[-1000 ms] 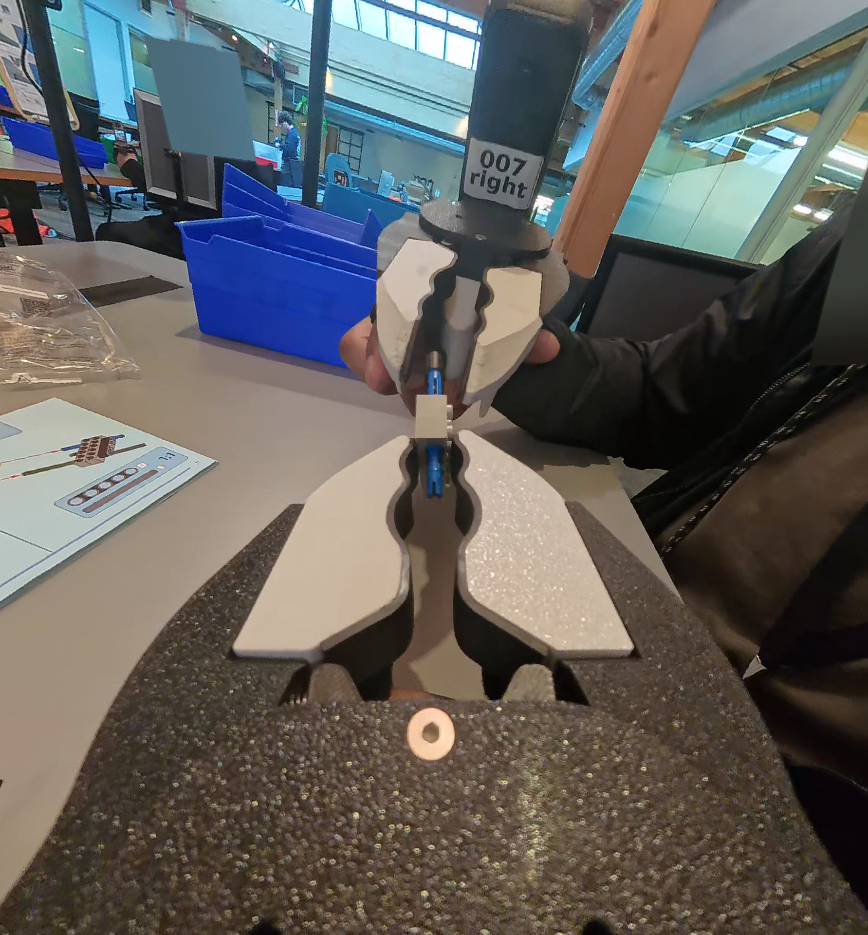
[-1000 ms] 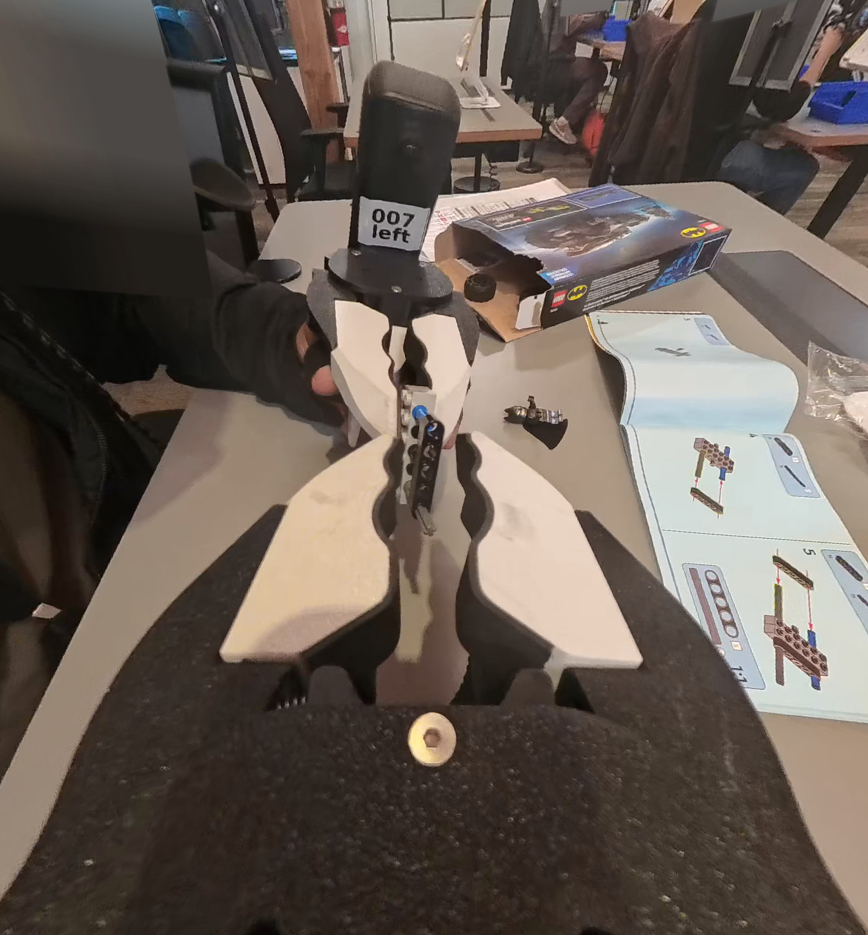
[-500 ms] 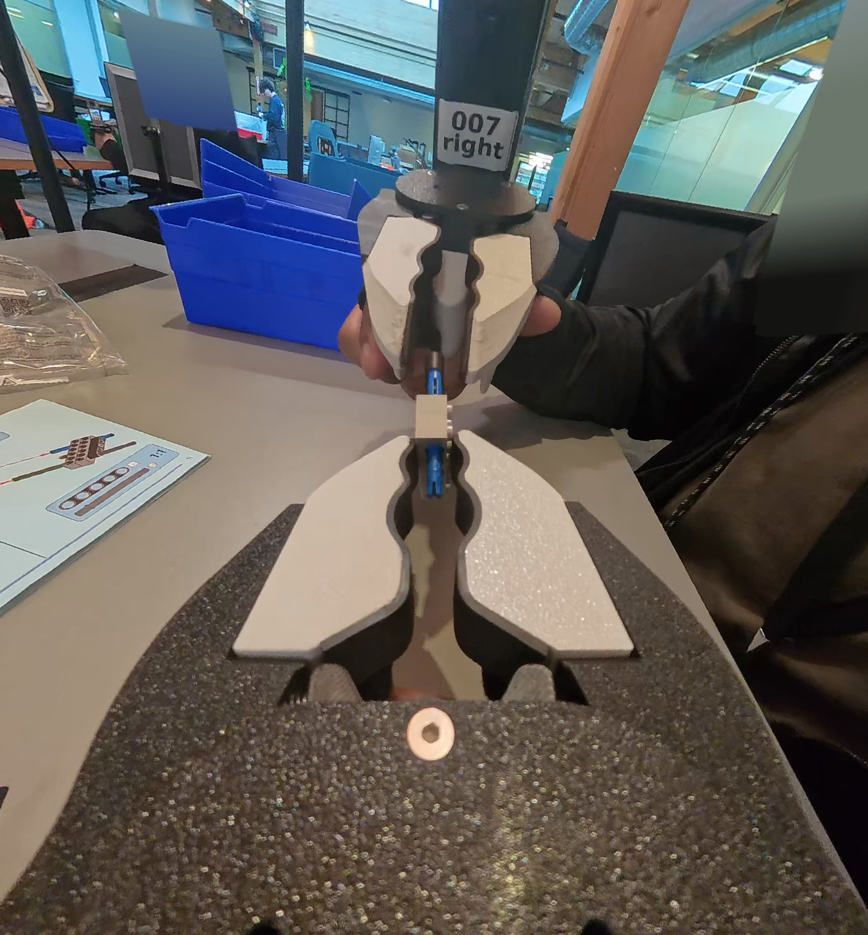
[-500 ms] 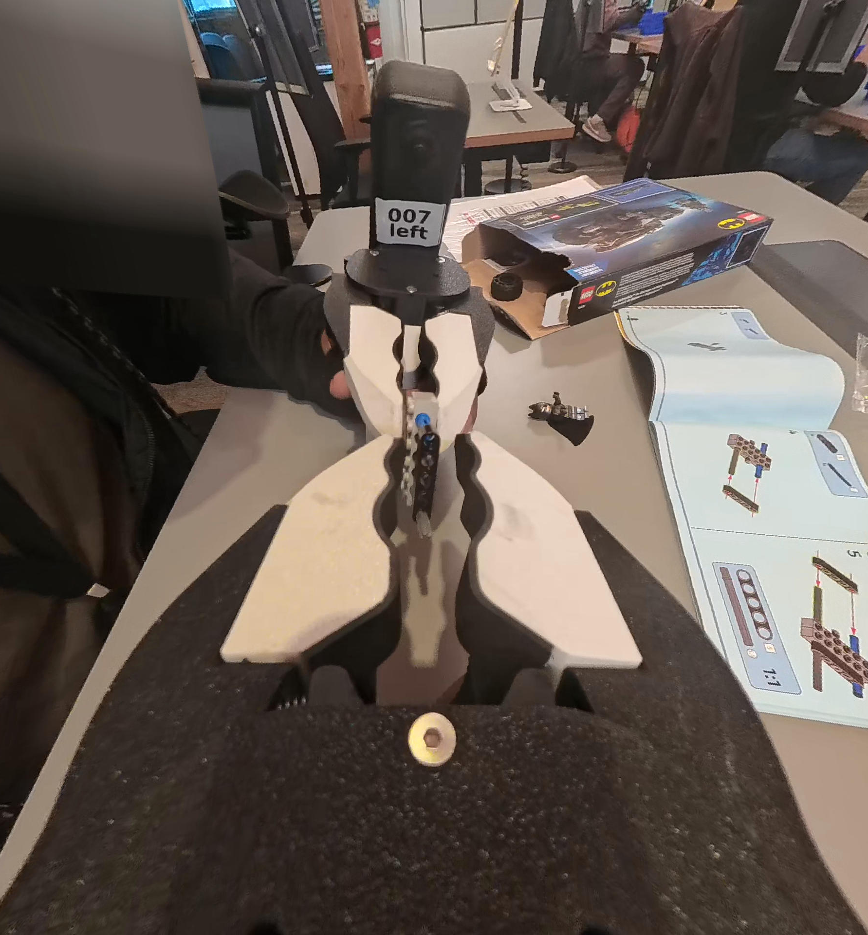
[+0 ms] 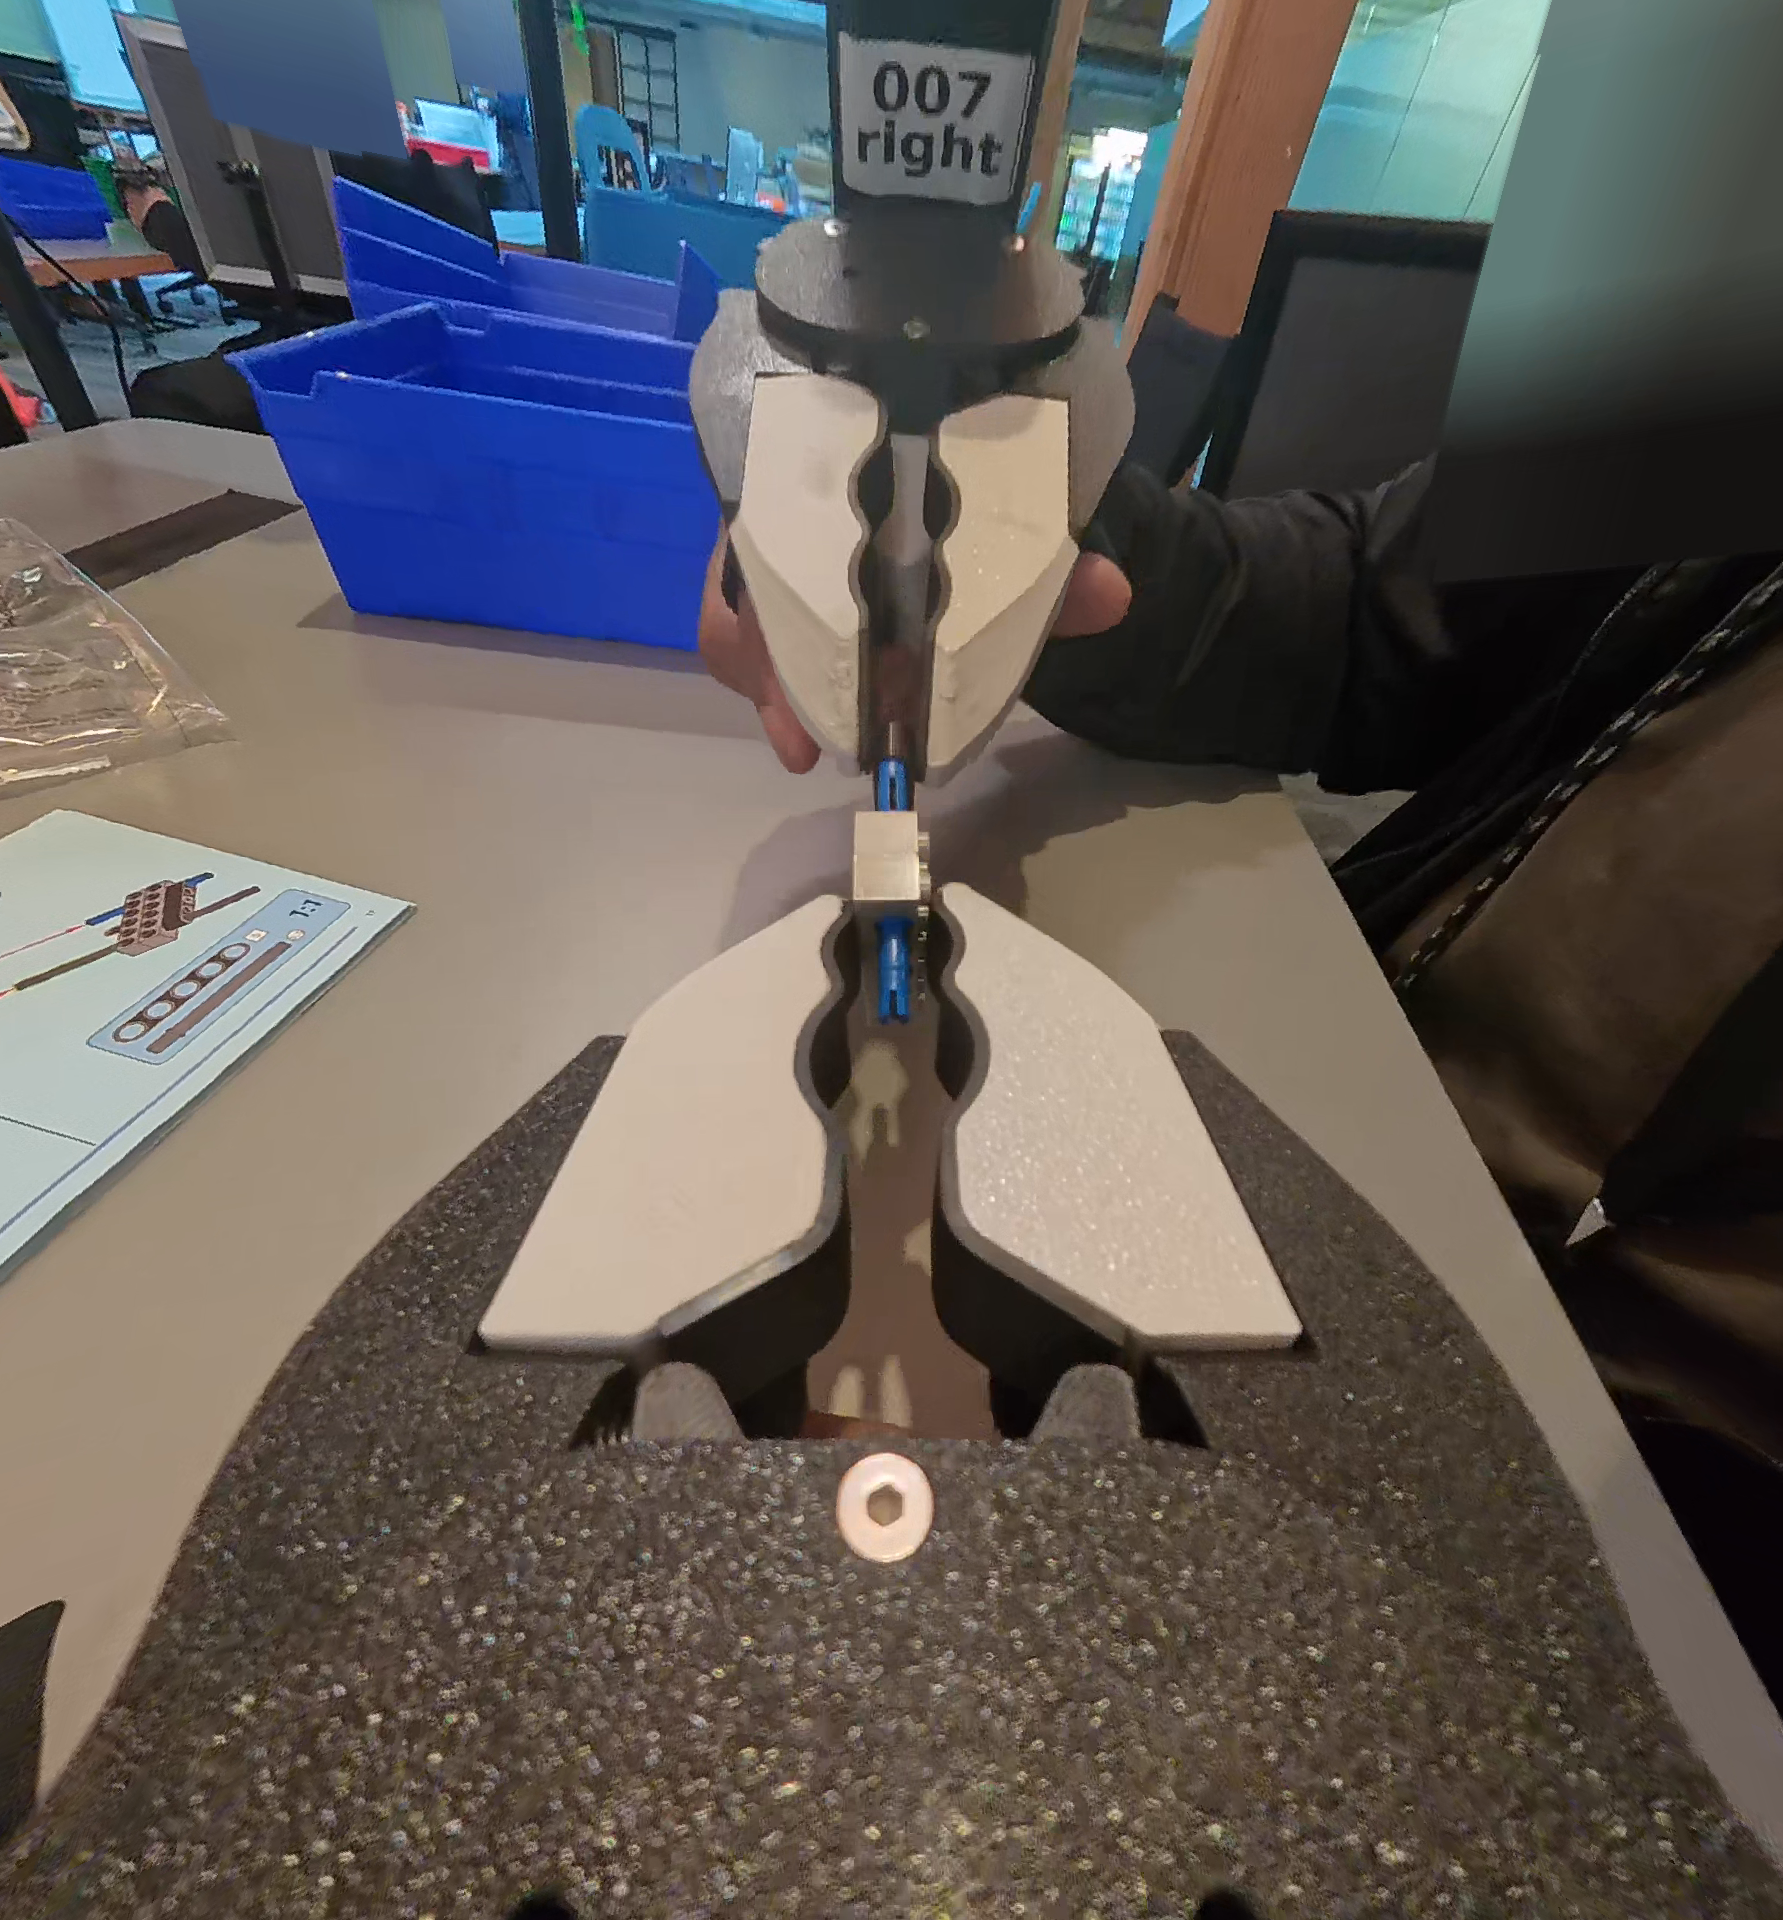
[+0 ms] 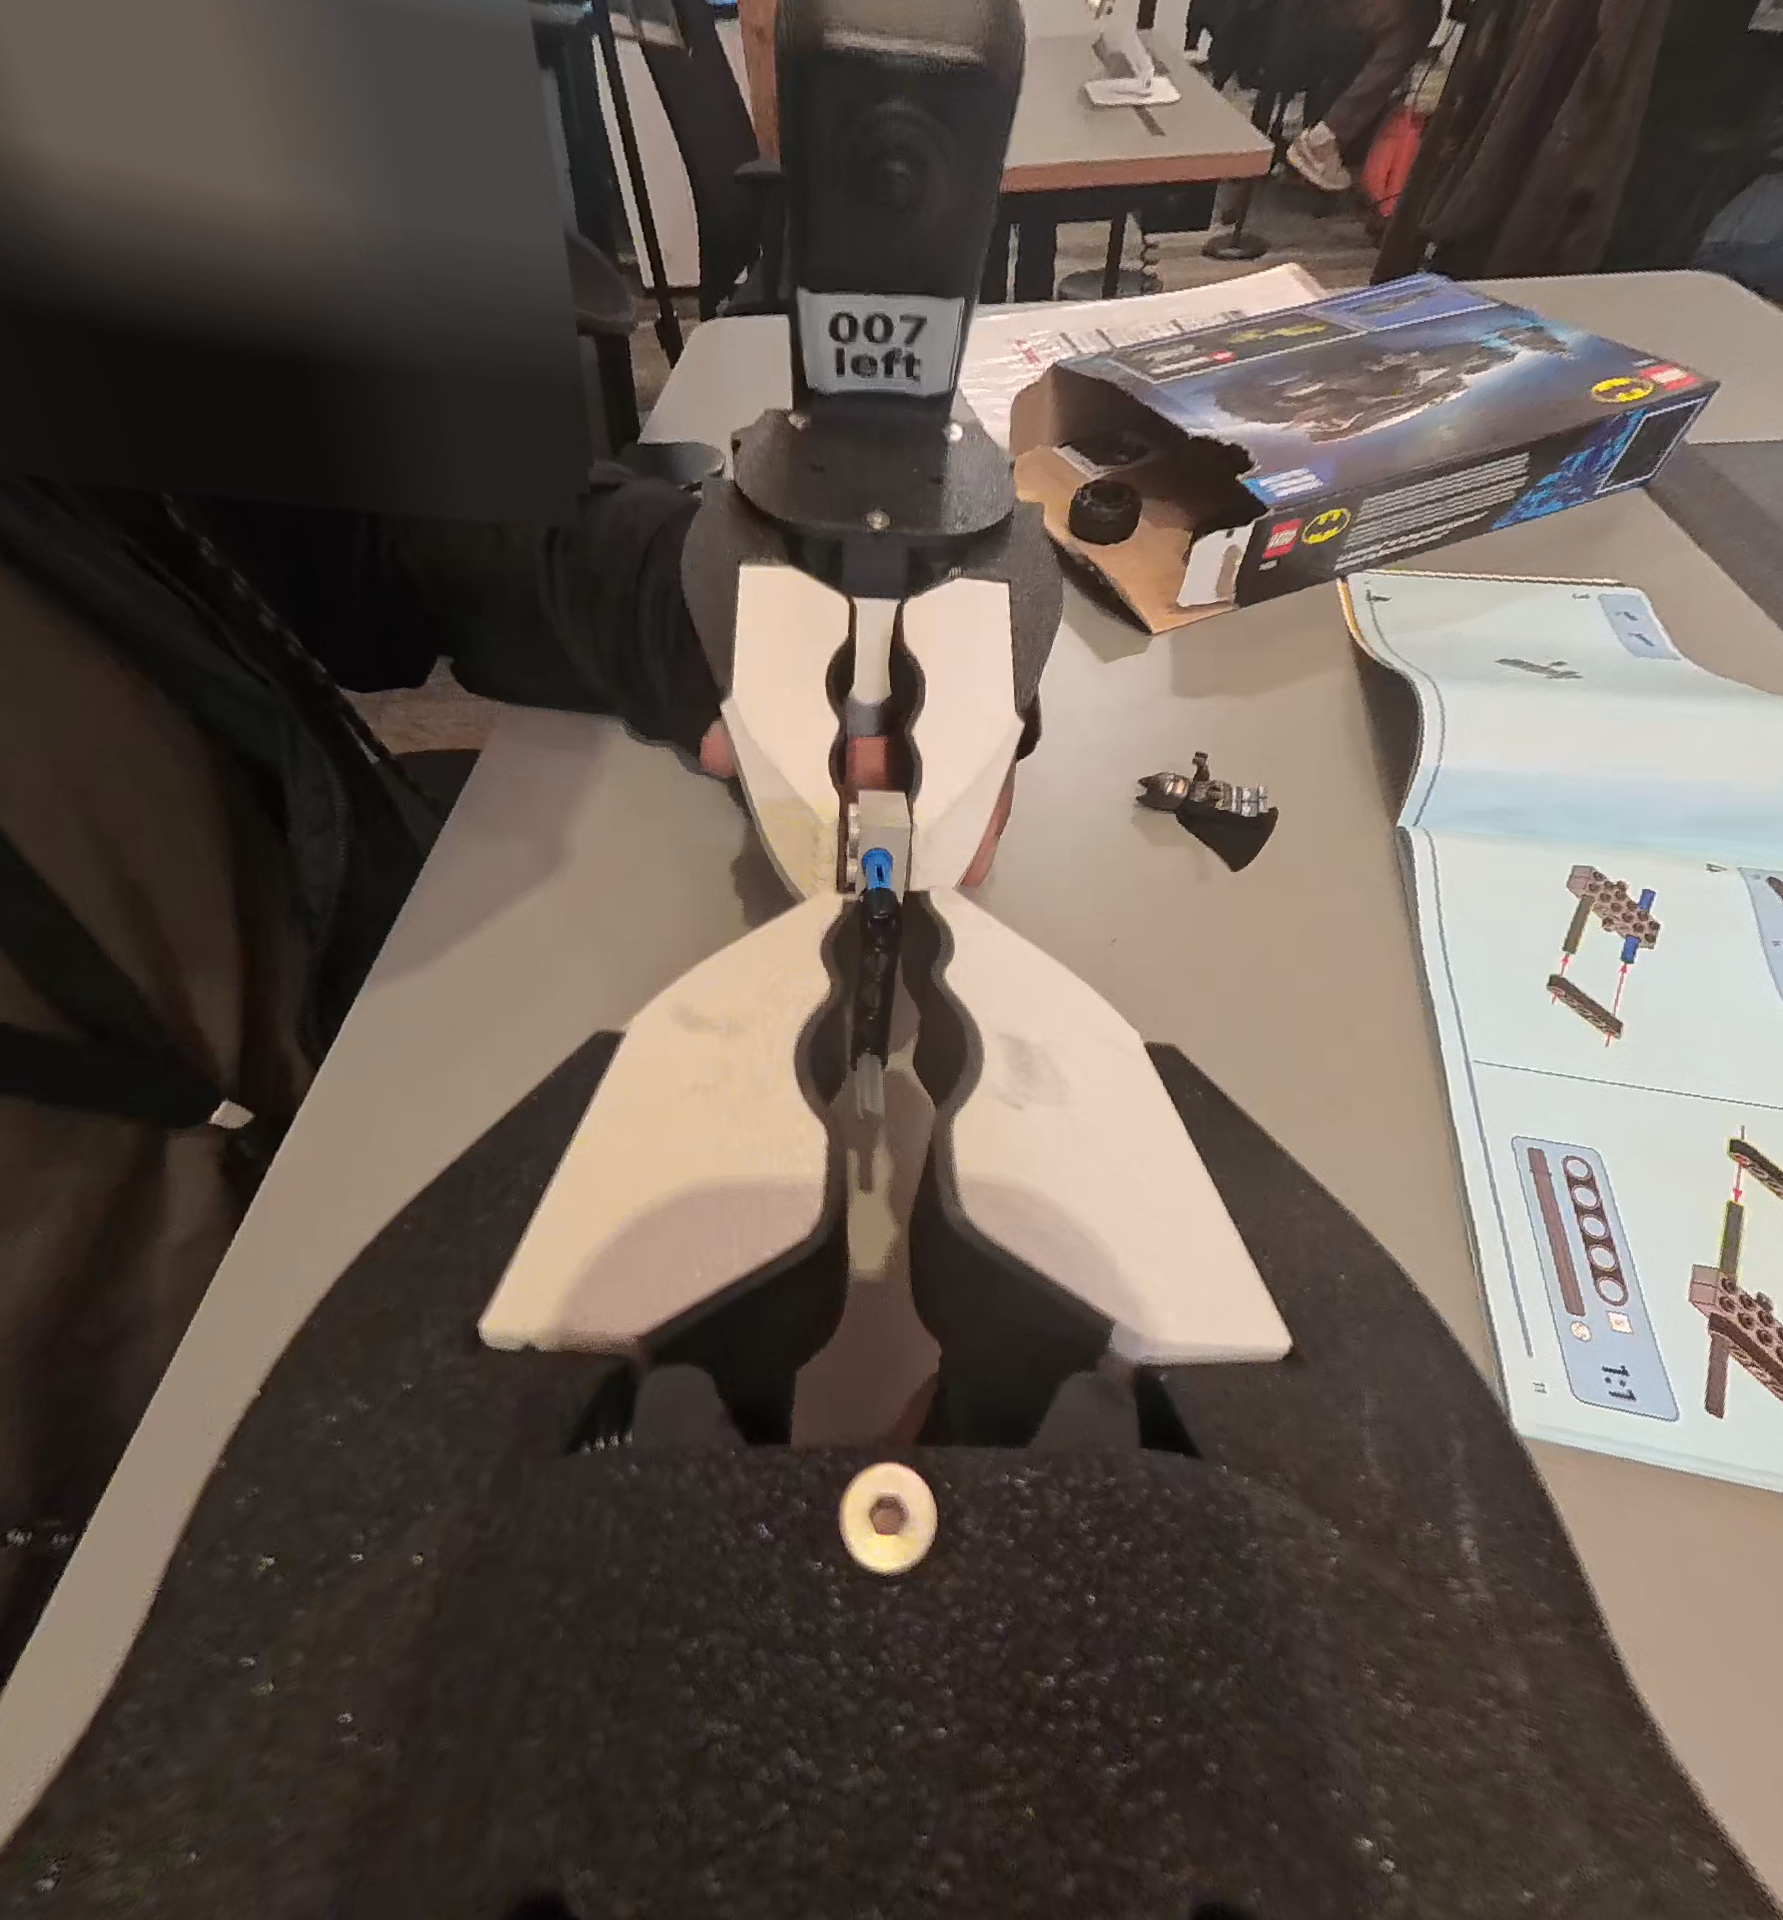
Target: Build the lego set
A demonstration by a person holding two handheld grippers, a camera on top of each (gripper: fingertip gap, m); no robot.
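Note:
My left gripper [image 5: 887, 904] is shut on a small grey brick [image 5: 885, 857] held above the grey table [image 5: 554, 790]. A blue pin [image 5: 892, 971] sticks out of the brick toward me between the fingers. Another blue pin [image 5: 889, 784] runs from the brick's far side into my right gripper [image 5: 892, 769], which faces it tip to tip. In the right wrist view, my right gripper [image 6: 879, 914] is shut on a black beam with holes [image 6: 871, 987]. The beam's far end sits on the blue pin [image 6: 876, 862] of the grey brick [image 6: 887, 826], held by the left gripper [image 6: 882, 878].
Blue bins [image 5: 513, 499] stand behind the grippers, and a plastic bag [image 5: 25, 665] lies at the left. An open instruction booklet [image 6: 1645, 1039], a torn toy box [image 6: 1386, 447] with a black wheel [image 6: 1100, 509] and a small dark minifigure [image 6: 1209, 805] lie to the right. A person's dark sleeves flank both grippers. My two grippers' fingertips are within a few centimetres of each other.
My right gripper's fingers have closed onto the black beam, which stood loose between them before. The left gripper keeps its hold on the grey brick. Both grippers stay tip to tip.

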